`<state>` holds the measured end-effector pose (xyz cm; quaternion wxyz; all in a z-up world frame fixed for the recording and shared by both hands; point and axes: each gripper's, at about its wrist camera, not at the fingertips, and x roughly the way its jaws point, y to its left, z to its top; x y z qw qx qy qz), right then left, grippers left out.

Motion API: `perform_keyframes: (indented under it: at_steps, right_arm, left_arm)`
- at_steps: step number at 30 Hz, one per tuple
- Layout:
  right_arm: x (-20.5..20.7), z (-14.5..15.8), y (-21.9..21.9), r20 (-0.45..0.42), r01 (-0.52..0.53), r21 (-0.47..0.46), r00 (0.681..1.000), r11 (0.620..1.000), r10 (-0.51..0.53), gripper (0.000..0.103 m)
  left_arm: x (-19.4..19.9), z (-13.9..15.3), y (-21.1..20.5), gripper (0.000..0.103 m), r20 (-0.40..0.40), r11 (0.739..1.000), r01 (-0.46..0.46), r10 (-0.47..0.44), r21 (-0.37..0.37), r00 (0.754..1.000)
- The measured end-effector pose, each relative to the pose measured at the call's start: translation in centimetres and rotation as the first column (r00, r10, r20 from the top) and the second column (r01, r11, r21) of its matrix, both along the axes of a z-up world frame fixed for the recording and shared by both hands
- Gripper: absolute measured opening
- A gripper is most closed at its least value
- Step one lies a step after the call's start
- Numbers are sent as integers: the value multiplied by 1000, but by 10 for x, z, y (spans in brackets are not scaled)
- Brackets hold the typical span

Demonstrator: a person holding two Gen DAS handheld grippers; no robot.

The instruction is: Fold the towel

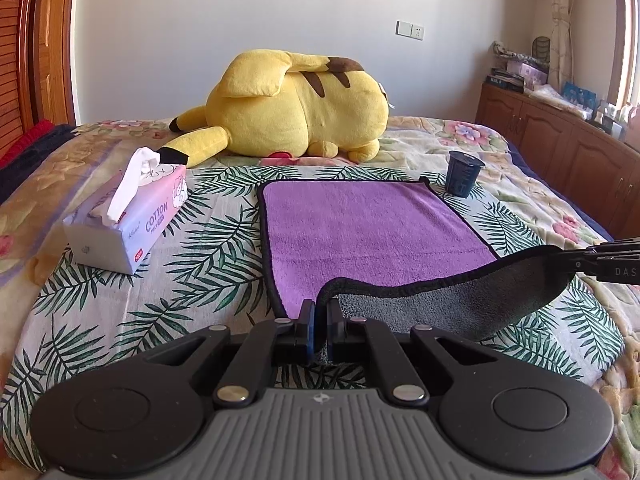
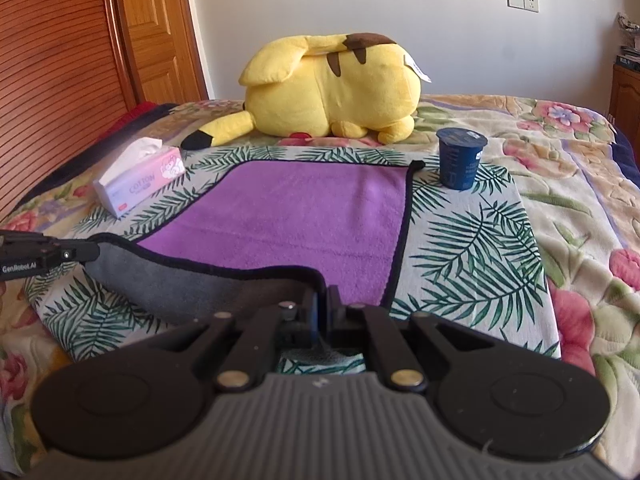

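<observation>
on the near half of the bed, both the left gripper (image 1: 319,312) and the right gripper (image 2: 321,300) pinch the purple towel (image 1: 372,232)'s lifted near corners; carry both evenly to the far edge, short of the blue cup (image 2: 460,158).

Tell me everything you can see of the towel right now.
The towel is plush, purple on top and grey underneath, with black edging. Most of it lies flat on the leaf-print cloth. Its near edge is lifted and turned over, grey side showing, with the left gripper and right gripper each shut on a near corner. A small loop sticks out at the far right corner.
</observation>
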<state>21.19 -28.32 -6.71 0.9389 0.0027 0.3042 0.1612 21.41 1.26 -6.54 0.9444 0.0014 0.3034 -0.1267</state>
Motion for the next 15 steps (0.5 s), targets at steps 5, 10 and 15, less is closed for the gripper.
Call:
perform_keyframes:
  at_steps: [5,10,15]
  right_arm:
    - [6,1,2,20,-12,-15,1000,1000,12,5]
    - [15,-1,3,25,-11,-24,1000,1000,12,5]
    - [21,0,4,47,-10,-34,999,999,12,5]
  left_arm:
    - [8,2,2,0,4,1000,-6,6,-8,1000]
    - [17,7,2,0,7,1000,0,1,-19,1000]
    - [28,12,-3,0,16,1000,18,-18,-6,1000]
